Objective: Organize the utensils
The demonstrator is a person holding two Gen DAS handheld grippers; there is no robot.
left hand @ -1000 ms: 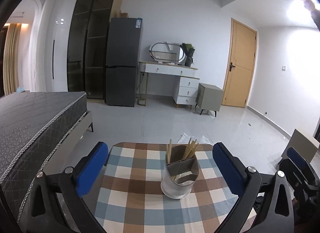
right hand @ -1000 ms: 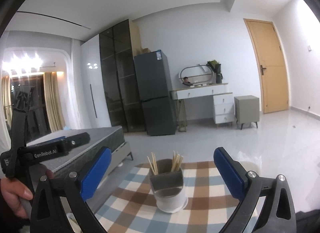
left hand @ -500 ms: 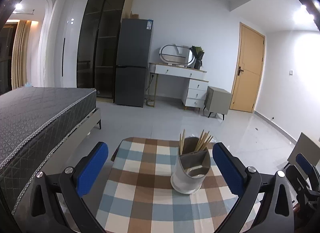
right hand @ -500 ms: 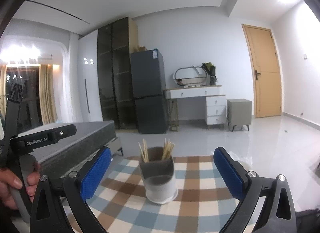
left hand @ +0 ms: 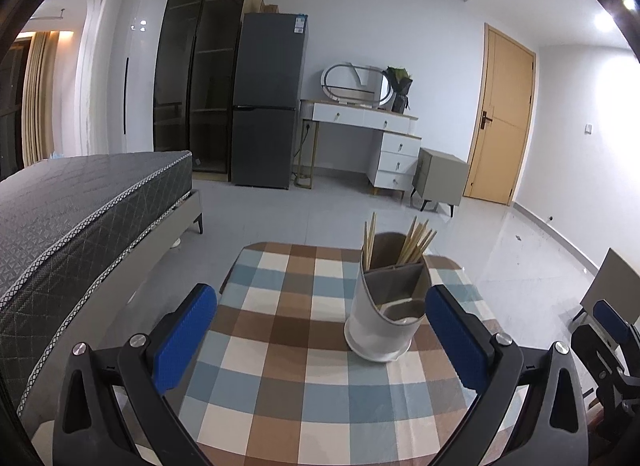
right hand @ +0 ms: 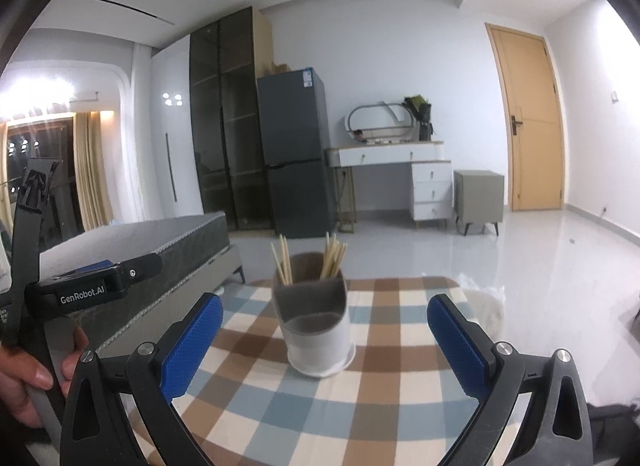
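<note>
Standing upright on checkered desk (left hand: 280,366): white-grey utensil holder (left hand: 384,306), chopsticks (left hand: 416,244) sticking from rear compartments. Hovering near, holding nothing: left hand-held gripper (left hand: 320,330) and right hand-held gripper (right hand: 324,342), both spread wide apart.

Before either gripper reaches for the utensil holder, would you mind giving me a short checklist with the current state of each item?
1. Left gripper open and empty: ok.
2. Right gripper open and empty: ok.
3. Utensil holder upright on the checkered tablecloth: ok.
4. Chopsticks standing in the holder's rear compartments: ok.
5. Front compartment contents: cannot tell, the interior is in shadow.
6. Loose utensils left on the table: cannot tell; none in view, but the near edge is hidden.
</note>
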